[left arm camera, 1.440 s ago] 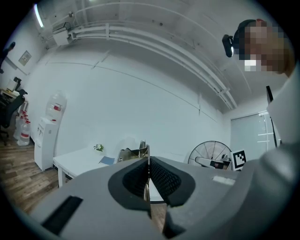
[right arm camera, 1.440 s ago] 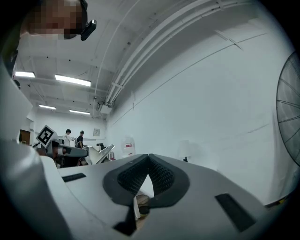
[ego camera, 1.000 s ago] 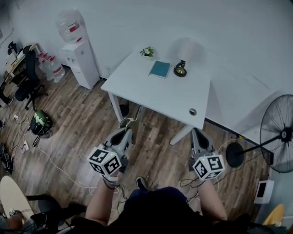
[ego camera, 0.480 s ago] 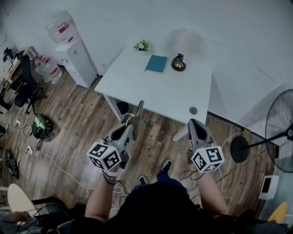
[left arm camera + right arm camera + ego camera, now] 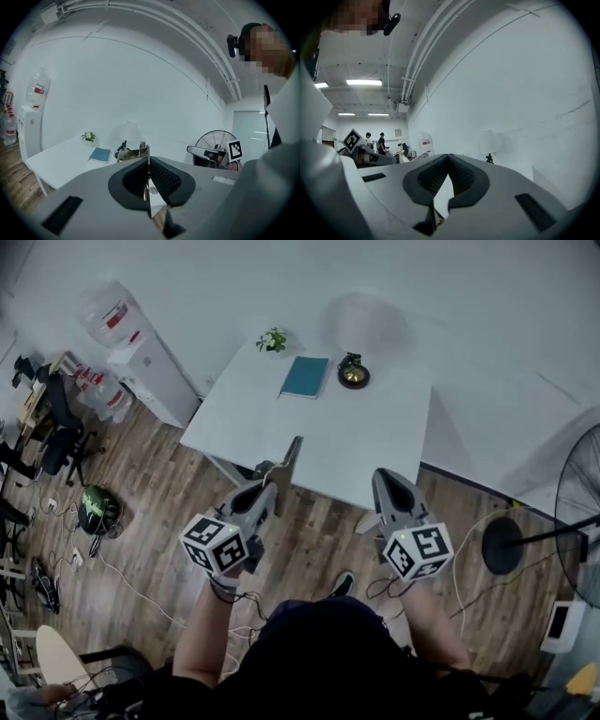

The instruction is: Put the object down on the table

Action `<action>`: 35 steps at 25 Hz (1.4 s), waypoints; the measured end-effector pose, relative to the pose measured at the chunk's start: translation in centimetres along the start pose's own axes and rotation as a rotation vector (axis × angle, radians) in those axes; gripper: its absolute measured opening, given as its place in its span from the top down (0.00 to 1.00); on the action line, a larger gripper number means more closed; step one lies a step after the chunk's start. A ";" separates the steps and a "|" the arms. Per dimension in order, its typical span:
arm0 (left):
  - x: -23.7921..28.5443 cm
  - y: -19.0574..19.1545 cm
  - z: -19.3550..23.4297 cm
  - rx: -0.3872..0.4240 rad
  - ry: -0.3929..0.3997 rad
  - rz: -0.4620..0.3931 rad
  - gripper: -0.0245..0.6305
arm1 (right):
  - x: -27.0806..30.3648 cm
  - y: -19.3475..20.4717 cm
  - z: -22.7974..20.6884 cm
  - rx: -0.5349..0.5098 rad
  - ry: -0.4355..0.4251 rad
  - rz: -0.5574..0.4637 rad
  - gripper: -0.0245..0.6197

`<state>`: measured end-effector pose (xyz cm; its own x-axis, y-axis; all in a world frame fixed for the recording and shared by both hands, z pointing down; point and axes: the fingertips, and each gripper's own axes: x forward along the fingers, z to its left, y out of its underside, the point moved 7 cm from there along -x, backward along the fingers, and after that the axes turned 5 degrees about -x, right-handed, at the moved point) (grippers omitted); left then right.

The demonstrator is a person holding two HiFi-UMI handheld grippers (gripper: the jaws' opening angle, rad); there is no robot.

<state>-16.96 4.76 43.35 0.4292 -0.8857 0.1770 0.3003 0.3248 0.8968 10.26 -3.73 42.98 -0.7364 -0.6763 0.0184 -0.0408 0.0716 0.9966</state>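
My left gripper [image 5: 270,487] is shut on a thin flat object [image 5: 289,465] with a grey blade-like edge and a tan part, held edge-up at the near edge of the white table [image 5: 375,432]. In the left gripper view the thin object [image 5: 146,151] stands clamped between the dark pads of the left gripper [image 5: 148,164]. My right gripper [image 5: 382,476] hangs at the table's near right edge. In the right gripper view the right gripper [image 5: 449,160] shows its pads meeting at the tips with nothing between them.
At the table's far side stand a small potted plant [image 5: 272,339], a teal book [image 5: 305,377] and a black-and-gold object [image 5: 352,372]. A water dispenser [image 5: 141,367] stands to the left, a floor fan [image 5: 572,521] to the right. Cables and a bag [image 5: 97,507] lie on the wood floor.
The person has stepped closer to the table. Both grippers have moved forward from over the floor to the table's near edge. The left gripper still holds the flat object.
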 end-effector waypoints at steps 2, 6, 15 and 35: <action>2.2 0.1 -0.2 0.023 -0.006 0.024 0.95 | 0.2 0.3 -1.8 0.002 0.004 0.006 0.95; 5.5 0.2 -0.1 0.058 -0.030 0.065 0.95 | 0.5 0.7 -4.2 -0.011 0.005 0.022 0.95; 11.7 0.6 1.5 0.091 0.019 0.171 0.95 | 2.4 1.8 -7.8 -0.018 0.033 0.062 0.95; 27.4 5.7 16.6 0.047 0.301 0.492 0.95 | 13.7 0.9 -11.3 -0.092 0.315 0.183 0.95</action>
<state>-17.66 -23.14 60.05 0.7340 -0.4991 0.4606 -0.0307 0.6531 0.7566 7.75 -21.22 45.03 -0.4813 -0.8519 0.2066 0.1437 0.1559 0.9773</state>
